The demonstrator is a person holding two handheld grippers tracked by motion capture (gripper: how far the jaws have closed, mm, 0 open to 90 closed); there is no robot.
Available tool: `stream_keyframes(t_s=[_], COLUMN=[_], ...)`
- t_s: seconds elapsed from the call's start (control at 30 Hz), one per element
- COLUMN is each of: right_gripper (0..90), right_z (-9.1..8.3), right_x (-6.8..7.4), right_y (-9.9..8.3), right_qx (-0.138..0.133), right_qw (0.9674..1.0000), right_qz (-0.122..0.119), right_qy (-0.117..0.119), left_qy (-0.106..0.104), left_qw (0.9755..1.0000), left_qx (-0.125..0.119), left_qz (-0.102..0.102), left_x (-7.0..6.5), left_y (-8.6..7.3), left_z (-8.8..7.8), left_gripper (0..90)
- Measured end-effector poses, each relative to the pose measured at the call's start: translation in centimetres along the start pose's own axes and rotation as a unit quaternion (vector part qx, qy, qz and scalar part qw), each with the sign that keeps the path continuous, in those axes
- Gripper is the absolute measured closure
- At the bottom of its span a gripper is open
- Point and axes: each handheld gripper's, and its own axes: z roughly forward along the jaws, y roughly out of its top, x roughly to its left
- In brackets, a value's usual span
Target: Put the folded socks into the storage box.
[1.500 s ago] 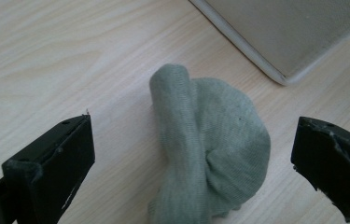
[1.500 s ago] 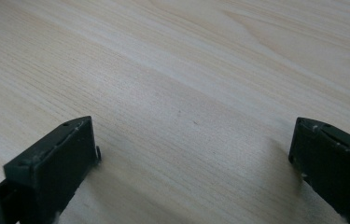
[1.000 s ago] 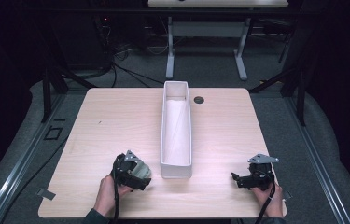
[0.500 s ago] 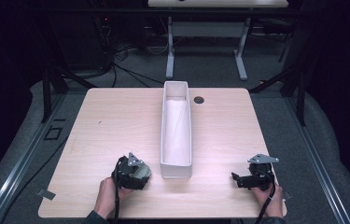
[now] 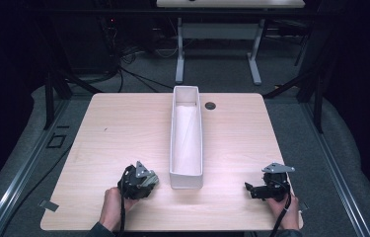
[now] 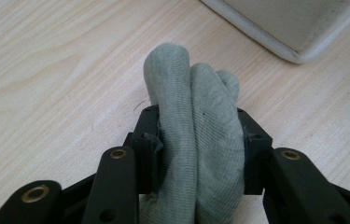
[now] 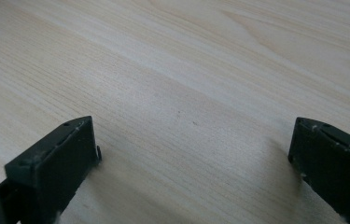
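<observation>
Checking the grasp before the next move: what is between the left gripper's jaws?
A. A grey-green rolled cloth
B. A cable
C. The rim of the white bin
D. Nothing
A: in the left gripper view, the left gripper has both jaws pressed against the grey-green rolled cloth, beside the white bin.

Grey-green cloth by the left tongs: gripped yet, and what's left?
Done: the left tongs have just closed on the grey-green cloth, pads pressing both sides. In hand: the cloth sits low on the table, beside the white bin's near corner. Left: probably lifting it into the bin. The right tongs are open, holding nothing.
</observation>
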Motion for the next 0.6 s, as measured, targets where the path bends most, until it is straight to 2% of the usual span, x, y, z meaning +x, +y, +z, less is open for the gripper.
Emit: stream_keyframes(t_s=[0.23,0.5,0.6], right_gripper=[0.4,0.4,0.4], right_z=[0.0,0.0,0.0], right_x=[0.0,0.0,0.0], right_y=[0.0,0.0,0.0], right_qx=[0.0,0.0,0.0], right_qw=[1.0,1.0,1.0], right_qz=[0.0,0.0,0.0], right_qy=[0.0,0.0,0.0], left_qy=[-0.021,-0.031,-0.045], left_qw=[0.9996,0.9992,0.9986], left_qx=[-0.002,-0.011,-0.014], left_qz=[-0.016,-0.023,-0.026], left_x=[0.8,1.5,2.0], left_y=[-0.4,-0.5,-0.6], left_z=[-0.6,-1.2,-1.4], left_gripper=[62.5,62.2,62.2])
